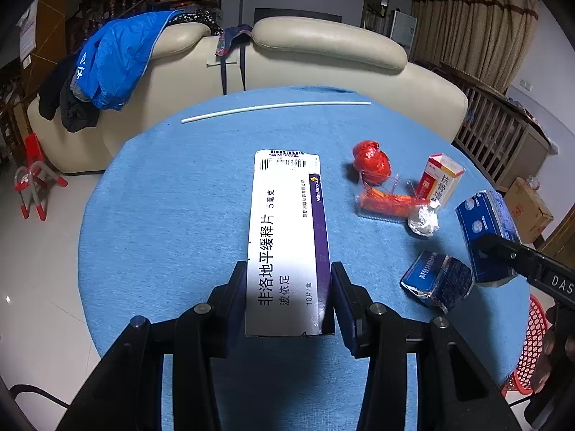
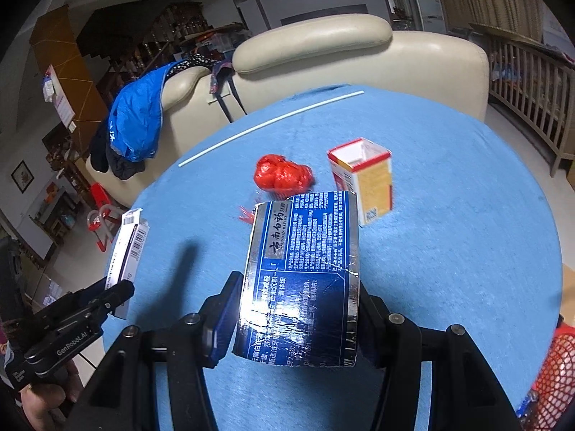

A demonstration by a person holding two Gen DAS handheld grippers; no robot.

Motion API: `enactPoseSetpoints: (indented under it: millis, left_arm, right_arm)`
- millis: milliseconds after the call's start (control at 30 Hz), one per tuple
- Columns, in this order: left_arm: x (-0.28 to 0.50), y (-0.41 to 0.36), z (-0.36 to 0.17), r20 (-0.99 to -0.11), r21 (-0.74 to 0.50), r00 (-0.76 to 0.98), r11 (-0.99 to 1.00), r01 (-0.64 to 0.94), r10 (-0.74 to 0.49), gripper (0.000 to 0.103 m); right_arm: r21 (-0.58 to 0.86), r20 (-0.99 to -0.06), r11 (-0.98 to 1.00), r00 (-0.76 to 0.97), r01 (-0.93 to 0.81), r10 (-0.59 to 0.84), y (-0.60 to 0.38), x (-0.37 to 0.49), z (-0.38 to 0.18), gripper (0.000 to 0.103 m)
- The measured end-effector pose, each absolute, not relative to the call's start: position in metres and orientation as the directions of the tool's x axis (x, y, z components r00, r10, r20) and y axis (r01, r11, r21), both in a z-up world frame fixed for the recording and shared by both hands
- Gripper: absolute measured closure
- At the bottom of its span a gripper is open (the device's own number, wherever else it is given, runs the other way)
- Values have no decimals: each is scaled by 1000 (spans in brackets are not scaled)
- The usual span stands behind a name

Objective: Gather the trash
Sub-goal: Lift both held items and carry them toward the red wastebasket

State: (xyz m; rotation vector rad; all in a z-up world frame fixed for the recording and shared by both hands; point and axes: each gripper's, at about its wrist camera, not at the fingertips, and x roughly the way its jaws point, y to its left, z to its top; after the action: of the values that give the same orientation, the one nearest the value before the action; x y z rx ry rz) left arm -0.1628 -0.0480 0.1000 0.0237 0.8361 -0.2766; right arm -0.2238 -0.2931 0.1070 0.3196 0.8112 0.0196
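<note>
My left gripper (image 1: 289, 287) is shut on a long white and purple medicine box (image 1: 287, 237), held above the blue table; it also shows in the right wrist view (image 2: 127, 248). My right gripper (image 2: 298, 305) is shut on a crumpled blue and silver box (image 2: 305, 273), seen from the left wrist view (image 1: 490, 237). On the table lie a red crumpled wrapper (image 1: 372, 161), an orange packet (image 1: 388, 203), a foil ball (image 1: 424, 221), an open red and yellow box (image 1: 440, 179), another blue box (image 1: 436, 280) and a white straw (image 1: 276, 109).
The round table has a blue cloth (image 1: 172, 215). A red mesh basket (image 1: 532, 344) stands low at the right edge, also in the right wrist view (image 2: 553, 373). A cream sofa (image 1: 323, 54) with a blue jacket (image 1: 118, 61) stands behind. A cardboard box (image 1: 528, 208) is on the floor.
</note>
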Motion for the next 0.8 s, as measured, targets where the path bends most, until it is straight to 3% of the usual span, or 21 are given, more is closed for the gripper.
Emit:
enactPoseSetpoints:
  millis: [800]
  left_arm:
    - [-171, -87, 104, -744, -72, 614, 945, 318, -263, 56]
  right_arm:
    - [248, -705, 956, 706, 156, 67, -314, -252, 109, 44]
